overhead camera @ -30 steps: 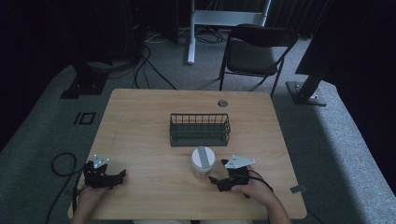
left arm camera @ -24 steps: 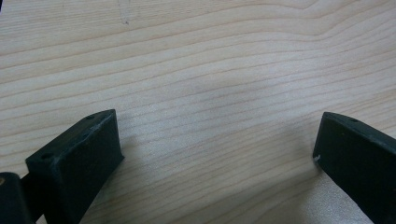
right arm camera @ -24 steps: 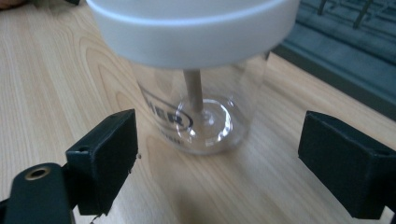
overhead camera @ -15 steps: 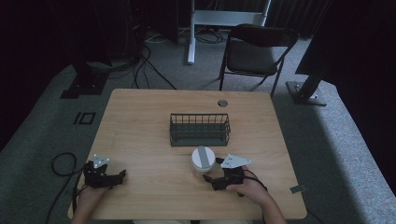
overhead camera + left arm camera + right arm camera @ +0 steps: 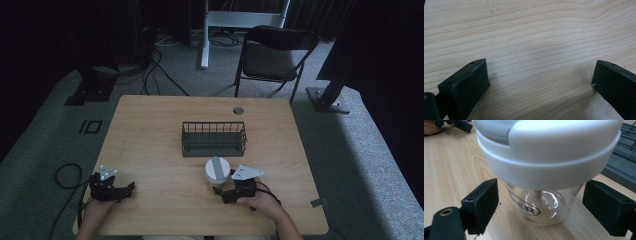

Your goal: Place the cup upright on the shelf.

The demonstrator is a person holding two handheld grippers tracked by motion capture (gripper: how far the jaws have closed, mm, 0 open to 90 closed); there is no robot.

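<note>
Right tongs (image 5: pixel 540 205) wide, jaws either side of the clear jar (image 5: pixel 541 206), not touching its glass; white lid (image 5: pixel 549 152) on top. In the high view the jar (image 5: pixel 217 171) stands at lower centre of the table (image 5: pixel 150 130), just below the wire basket (image 5: pixel 214 139), right tongs (image 5: pixel 223 192) beside it. Step looks like pre-grasp; next move likely calls for closing on the body below the lid. Left tongs (image 5: pixel 125 190) at lower left, wide and empty. Print on the glass reads partly "ER"; the rest is illegible.
</note>
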